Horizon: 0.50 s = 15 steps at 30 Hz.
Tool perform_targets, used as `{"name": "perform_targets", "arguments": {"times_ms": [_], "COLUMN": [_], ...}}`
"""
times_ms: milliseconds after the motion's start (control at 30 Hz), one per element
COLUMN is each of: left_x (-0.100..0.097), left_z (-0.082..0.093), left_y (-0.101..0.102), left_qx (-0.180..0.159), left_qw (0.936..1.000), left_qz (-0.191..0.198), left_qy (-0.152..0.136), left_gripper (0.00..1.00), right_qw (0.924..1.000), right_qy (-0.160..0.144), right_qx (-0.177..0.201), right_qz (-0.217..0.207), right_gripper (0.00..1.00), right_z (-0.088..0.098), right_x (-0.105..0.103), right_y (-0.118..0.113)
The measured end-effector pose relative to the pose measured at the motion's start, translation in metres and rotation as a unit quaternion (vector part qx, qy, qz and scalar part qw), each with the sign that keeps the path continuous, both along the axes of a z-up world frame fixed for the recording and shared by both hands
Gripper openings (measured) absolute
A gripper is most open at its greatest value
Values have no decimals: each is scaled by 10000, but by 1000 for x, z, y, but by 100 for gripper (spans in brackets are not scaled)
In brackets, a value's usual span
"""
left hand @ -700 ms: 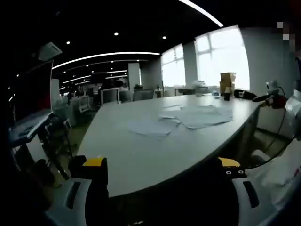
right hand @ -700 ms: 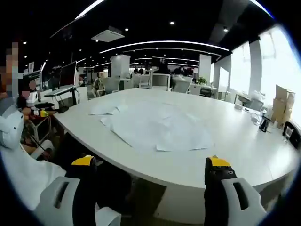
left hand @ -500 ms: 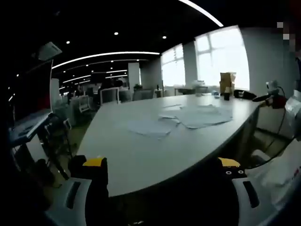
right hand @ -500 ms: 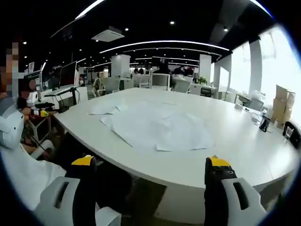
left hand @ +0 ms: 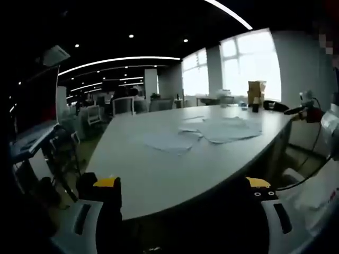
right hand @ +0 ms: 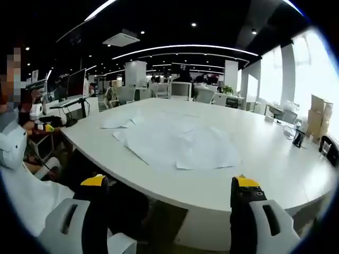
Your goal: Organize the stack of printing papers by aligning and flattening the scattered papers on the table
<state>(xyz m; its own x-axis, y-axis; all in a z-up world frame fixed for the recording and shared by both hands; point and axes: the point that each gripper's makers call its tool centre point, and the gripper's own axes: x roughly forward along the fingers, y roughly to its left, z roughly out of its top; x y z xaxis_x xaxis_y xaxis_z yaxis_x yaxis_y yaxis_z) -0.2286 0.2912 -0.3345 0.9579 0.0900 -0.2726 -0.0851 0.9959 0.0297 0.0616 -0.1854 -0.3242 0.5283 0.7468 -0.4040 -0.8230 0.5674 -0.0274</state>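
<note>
Both sets of tongs, left gripper (left hand: 183,184) and right gripper (right hand: 169,183), sit spread wide w/ nothing in them, short of the table (right hand: 265,159) edge. Papers (right hand: 177,143) lie scattered mid-table, overlapping. Risk imo: thin sheets crease or slide off if nudged from one side. Sheet count and edges too blurry to tell.

we swung the left gripper view a touch, desks at its edge slid, papers (left hand: 212,131) and table (left hand: 159,169) lay unmoved
</note>
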Motion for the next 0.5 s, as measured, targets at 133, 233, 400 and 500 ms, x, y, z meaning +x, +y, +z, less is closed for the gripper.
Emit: {"name": "perform_targets", "arguments": {"times_ms": [133, 233, 400, 500], "left_x": [0, 1, 5, 8], "left_z": [-1, -1, -2, 0], "left_y": [0, -1, -3, -3], "left_qx": [-19, -54, -95, -118], "left_qw": [10000, 10000, 9999, 9999], "left_qz": [-4, -18, -81, -84], "left_qy": [-9, -10, -20, -51], "left_gripper": [97, 97, 97, 97], "right_qw": [10000, 10000, 10000, 10000], "right_qy": [21, 34, 66, 66], "right_qx": [-10, -14, -19, -18], "right_qz": [3, -10, 5, 11], "right_gripper": [90, 90, 90, 90], "right_z": [-2, -2, -3, -3], "right_x": [1, 4, 8, 11], "right_y": [1, 3, 7, 8]}}
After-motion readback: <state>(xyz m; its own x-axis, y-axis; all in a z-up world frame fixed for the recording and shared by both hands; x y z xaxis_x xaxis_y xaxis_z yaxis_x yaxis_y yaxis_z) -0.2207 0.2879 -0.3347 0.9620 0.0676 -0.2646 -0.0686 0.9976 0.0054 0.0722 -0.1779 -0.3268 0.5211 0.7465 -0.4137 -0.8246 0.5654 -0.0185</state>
